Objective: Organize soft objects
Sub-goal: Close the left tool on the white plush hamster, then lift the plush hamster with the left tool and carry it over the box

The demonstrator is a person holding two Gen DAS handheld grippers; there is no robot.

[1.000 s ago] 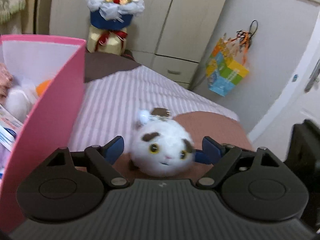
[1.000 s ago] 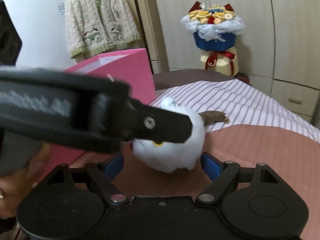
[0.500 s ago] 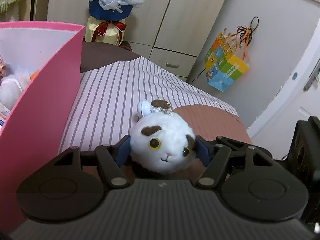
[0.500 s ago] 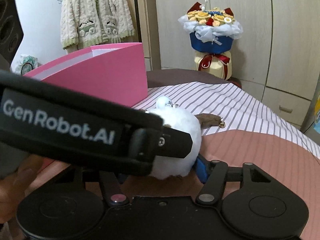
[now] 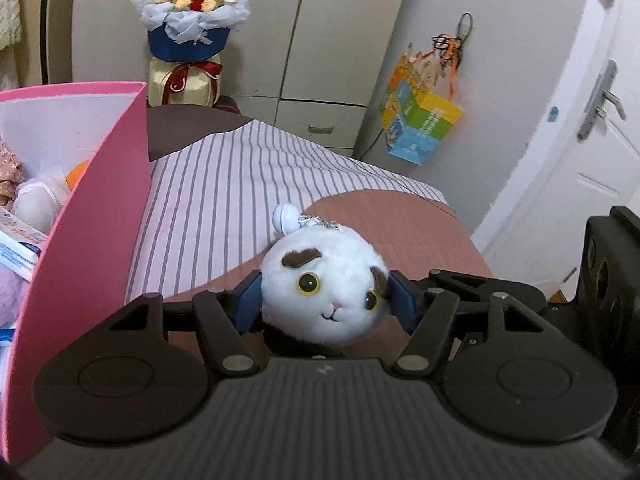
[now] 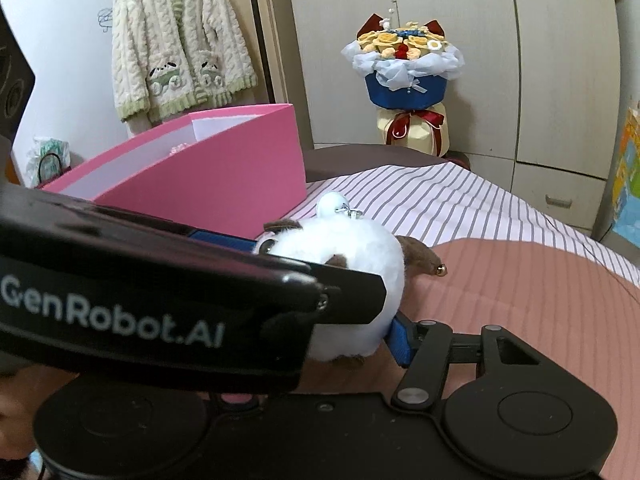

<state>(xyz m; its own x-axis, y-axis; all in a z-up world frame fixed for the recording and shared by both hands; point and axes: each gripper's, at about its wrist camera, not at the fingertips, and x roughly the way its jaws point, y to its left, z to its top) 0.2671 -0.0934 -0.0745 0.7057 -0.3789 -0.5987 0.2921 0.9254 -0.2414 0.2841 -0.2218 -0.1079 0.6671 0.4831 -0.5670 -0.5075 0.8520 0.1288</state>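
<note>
Left wrist view: the left gripper (image 5: 325,301) squeezes the white cat plush (image 5: 325,294) on the bed (image 5: 224,208). The pink box (image 5: 86,216) stands just to its left.

Right wrist view: the right gripper's (image 6: 348,320) one blue finger (image 6: 401,340) touches the plush; I cannot tell if it grips.

We see the plush (image 5: 326,294) close-up head-on from the left wrist, side-on from the right wrist (image 6: 344,276); both views share the pink box (image 5: 92,240) (image 6: 224,184).

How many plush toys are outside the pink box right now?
1: the white cat plush on the bed, between the left gripper's pads. Others lie inside the box, partly hidden.
</note>
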